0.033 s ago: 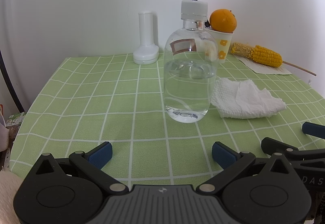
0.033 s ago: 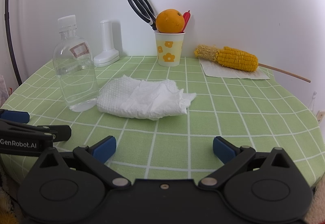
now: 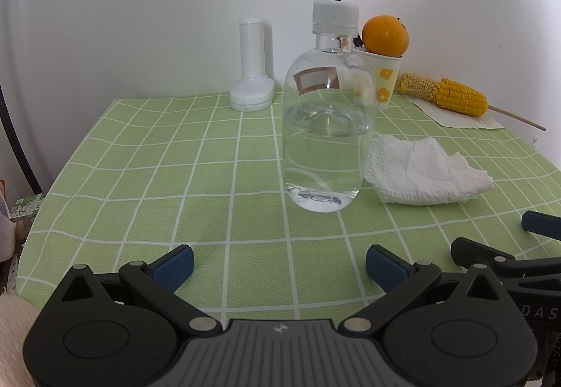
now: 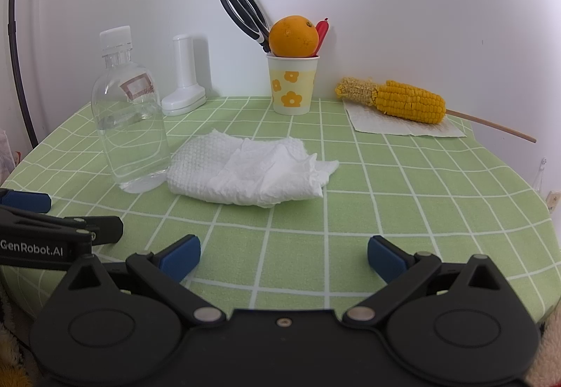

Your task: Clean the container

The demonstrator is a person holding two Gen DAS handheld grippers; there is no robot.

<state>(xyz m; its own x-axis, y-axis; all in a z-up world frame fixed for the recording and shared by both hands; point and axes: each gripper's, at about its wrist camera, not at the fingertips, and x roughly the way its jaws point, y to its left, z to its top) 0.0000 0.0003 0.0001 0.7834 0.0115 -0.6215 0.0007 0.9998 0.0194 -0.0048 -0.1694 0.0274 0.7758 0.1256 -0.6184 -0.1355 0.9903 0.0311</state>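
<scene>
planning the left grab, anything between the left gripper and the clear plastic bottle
Nothing: in the left wrist view only bare green checked tablecloth lies between the open left gripper and the clear plastic bottle with a white cap.

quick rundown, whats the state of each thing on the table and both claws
clear plastic bottle: upright, white cap on, about half full of clear liquid
white paper towel: crumpled, lying beside the bottle
flowered paper cup: upright, orange on top, scissors inside
yellow corn cob: partly eaten, on paper
left claw: open, empty
right claw: open, empty
</scene>
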